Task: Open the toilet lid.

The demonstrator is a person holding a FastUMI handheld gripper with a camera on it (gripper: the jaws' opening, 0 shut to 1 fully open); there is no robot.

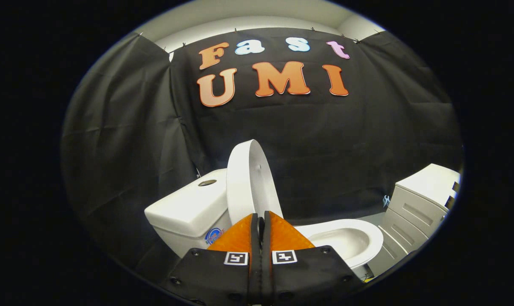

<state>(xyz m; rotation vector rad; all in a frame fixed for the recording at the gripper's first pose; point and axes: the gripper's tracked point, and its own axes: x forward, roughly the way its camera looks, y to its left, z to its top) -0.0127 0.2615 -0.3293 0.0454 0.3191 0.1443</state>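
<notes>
The white toilet lid stands raised, nearly upright, leaning toward the white tank behind it. Right of the lid the seat and open bowl are uncovered. My gripper is shut, its two fingers pressed together with nothing between them. The fingertips sit just in front of the lid's lower edge; whether they touch it I cannot tell.
A flush button sits on top of the tank. A white cabinet with drawers stands to the right of the bowl. Black cloth walls close the booth behind and to the left.
</notes>
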